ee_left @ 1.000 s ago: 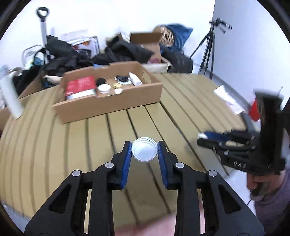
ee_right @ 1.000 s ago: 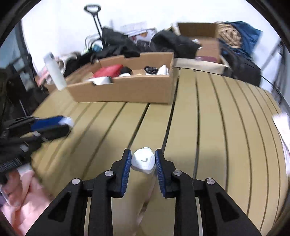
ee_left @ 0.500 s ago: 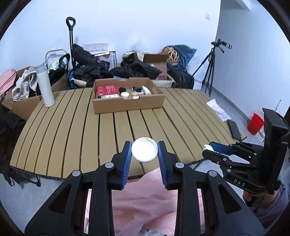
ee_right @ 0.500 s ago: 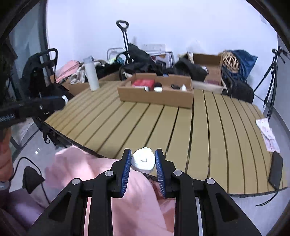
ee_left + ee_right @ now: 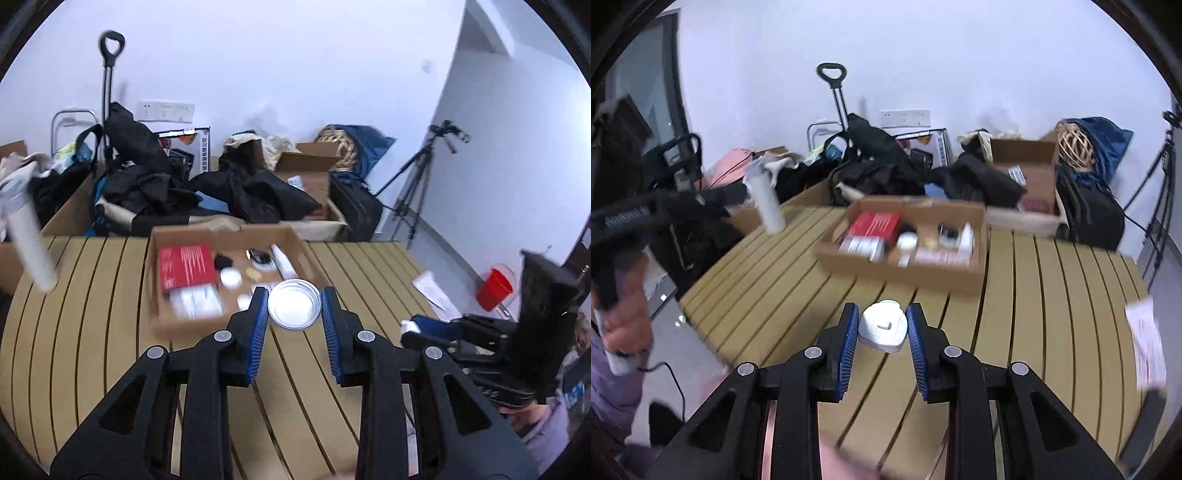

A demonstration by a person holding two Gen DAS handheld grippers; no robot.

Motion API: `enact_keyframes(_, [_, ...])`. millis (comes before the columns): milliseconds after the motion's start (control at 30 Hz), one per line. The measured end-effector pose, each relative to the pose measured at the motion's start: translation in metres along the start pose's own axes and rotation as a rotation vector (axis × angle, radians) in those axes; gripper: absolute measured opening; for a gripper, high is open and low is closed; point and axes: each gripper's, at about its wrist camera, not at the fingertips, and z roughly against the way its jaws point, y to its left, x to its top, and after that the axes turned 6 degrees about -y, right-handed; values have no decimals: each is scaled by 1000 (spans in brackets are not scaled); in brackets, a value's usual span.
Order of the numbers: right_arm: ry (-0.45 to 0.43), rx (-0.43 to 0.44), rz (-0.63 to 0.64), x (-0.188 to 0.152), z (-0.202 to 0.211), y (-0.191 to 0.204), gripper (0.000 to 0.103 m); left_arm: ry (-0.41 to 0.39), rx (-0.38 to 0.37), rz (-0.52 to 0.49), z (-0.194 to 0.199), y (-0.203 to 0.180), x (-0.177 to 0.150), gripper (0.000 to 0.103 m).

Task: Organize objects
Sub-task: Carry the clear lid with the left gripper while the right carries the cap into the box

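Note:
My left gripper (image 5: pixel 294 308) is shut on a round silver tin (image 5: pixel 294 303), held in the air over the near rim of the cardboard box (image 5: pixel 192 326). The box holds a red book (image 5: pixel 184 266), a white tube (image 5: pixel 282 263) and several small items. My right gripper (image 5: pixel 882 326) is shut on a small white plug-like device (image 5: pixel 883 325), above the slatted wooden table (image 5: pixel 812 295) and short of the box (image 5: pixel 905 271). In the left wrist view the right gripper (image 5: pixel 410 326) shows at the right, level with the box's right end.
A white bottle (image 5: pixel 764 199) stands at the table's far left corner. Bags, dark clothes and cardboard boxes (image 5: pixel 1030 173) pile up behind the table. A tripod (image 5: pixel 417 192) and a red bucket (image 5: pixel 493 288) stand on the floor to the right. Papers (image 5: pixel 1145 343) lie at the table's right edge.
Both grippers have swung forward over the table toward the box and sit higher above it than a second ago; the box looks nearer than half a second ago. Each still holds its object.

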Motion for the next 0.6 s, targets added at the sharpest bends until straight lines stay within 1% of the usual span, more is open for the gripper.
enact_keyframes(33, [12,7,-19,14,-17,-9,30,19,11,-12,-28,5,11,25])
enact_keyframes(100, [44,29,-84,41,-62,-34,30,93,35,13,-91,20,29,25])
enact_keyframes(133, [62,7,-103,54,-91,-46,30,138,40,26,-129,29,37,25])
enact_keyframes(167, [93,-5,-107,61,-116,-53,30,169,48,47,-157,38,40,25])
enact_keyframes(233, [180,-47,-88,72,-175,-66,30,228,42,56,-200,49,40,25])
enact_keyframes(267, [215,-64,-76,73,-198,-70,30,263,50,66,-228,56,36,25])
enact_keyframes(300, [251,-80,-63,72,-222,-73,30,292,57,54,-251,59,32,25])
enact_keyframes(333, [289,-93,-62,70,-246,-78,30,328,75,33,-273,63,25,25])
enact_keyframes(367, [310,-98,-62,67,-261,-81,30,376,99,1,-297,66,18,25])
enact_keyframes(433, [367,-108,-50,59,-294,-88,30,437,125,-18,-323,71,6,26])
enact_keyframes(467, [408,-90,-49,53,-309,-90,30,463,130,-12,-331,75,0,27])
enact_keyframes(500, [422,-73,-61,50,-314,-94,30,472,137,2,-335,79,-4,34])
enact_keyframes(533, [435,-91,-55,47,-320,-97,38,478,136,17,-338,82,-7,35])
enact_keyframes(567, [423,-112,-31,46,-321,-98,60,482,126,25,-337,84,-7,38])
enact_keyframes(600, [399,-103,-14,46,-321,-99,72,467,121,28,-335,84,-4,52])
